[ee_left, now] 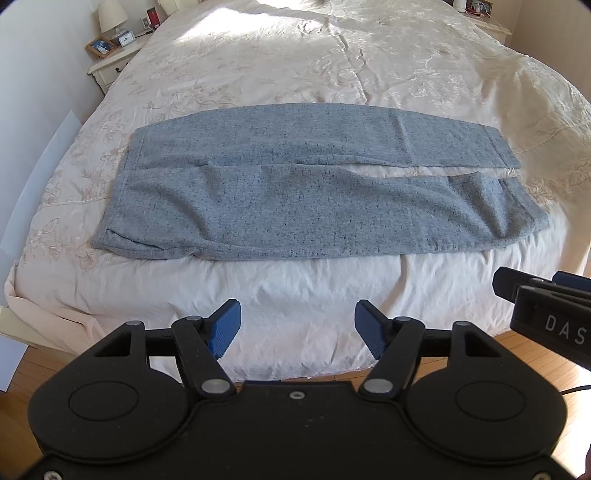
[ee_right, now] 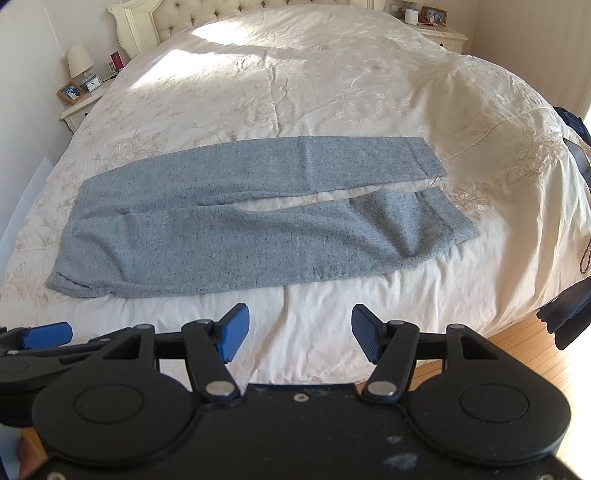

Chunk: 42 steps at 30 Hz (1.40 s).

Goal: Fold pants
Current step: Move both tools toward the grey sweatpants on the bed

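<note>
One pair of gray pants point(ee_left: 236, 192) lies flat on the big bed point(ee_left: 332, 66), spread out sideways near the foot end. The pants have two legs that point to the right, with a thin gap between them where the cream cover shows. The waist end is on the left, and its near corner is a bit bunched. The near leg has a few soft wrinkles by its right end; the far leg lies smooth. Two grippers are in view, one for each hand. The left gripper point(ee_left: 297, 326) hangs over the foot of the bed, just short of the pants, and its two blue fingers point(ee_left: 225, 325) are spread wide apart with nothing between them. The right gripper point(ee_right: 300, 332) sits beside it, also near the bed's edge, and its two blue fingers point(ee_right: 364, 332) are spread wide too, holding nothing. Neither gripper touches the pants. Each camera also sees a bit of the other gripper at its side. One small bedside stand point(ee_right: 79, 107) is on the left of the bed, with one lamp point(ee_right: 79, 59), one little clock point(ee_right: 92, 84) and one picture frame point(ee_right: 71, 92) on it. One more stand point(ee_right: 448, 37) is at the far right, and a white round thing point(ee_right: 410, 15) sits on it. Some dark clothes point(ee_right: 565, 314) hang at the right edge. A wood floor point(ee_right: 535, 350) shows below the bed.
</note>
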{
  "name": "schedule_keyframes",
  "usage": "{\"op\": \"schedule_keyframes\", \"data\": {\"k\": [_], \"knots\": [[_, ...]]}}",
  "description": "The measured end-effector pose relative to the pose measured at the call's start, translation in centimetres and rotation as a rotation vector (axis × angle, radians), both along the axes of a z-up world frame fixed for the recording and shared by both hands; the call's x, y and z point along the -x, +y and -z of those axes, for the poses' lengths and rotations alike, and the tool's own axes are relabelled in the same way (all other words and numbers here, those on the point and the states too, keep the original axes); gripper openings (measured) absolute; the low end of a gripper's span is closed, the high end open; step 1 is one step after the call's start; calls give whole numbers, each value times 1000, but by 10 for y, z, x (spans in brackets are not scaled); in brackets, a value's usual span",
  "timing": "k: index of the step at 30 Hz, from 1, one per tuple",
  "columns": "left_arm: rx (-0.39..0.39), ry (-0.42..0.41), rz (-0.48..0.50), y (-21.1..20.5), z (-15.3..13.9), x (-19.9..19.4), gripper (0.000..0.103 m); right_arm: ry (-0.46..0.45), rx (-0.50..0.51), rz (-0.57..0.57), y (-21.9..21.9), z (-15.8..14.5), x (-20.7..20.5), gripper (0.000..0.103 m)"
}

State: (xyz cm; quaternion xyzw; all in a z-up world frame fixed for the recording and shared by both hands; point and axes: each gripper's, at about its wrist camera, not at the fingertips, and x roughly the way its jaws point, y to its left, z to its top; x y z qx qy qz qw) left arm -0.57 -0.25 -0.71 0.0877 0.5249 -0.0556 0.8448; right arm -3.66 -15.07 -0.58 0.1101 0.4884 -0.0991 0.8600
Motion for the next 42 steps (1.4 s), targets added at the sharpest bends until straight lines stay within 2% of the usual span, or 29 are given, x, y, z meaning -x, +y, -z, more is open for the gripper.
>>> {"op": "schedule_keyframes", "data": {"k": [21,30,37,42], "knots": [[-2,14,-4,-3,1,0,71,5,-6,-10,-1,1,-1,64],[-9,29,-43,2,5,2,71,19,-25,-39,-2,6,-6,64],[-6,65,-79,10,13,-12,70,67,-20,-65,4,21,-23,64],[-6,102,-75,9,24,-34,70,144,-24,-49,2,37,-41,64]]}}
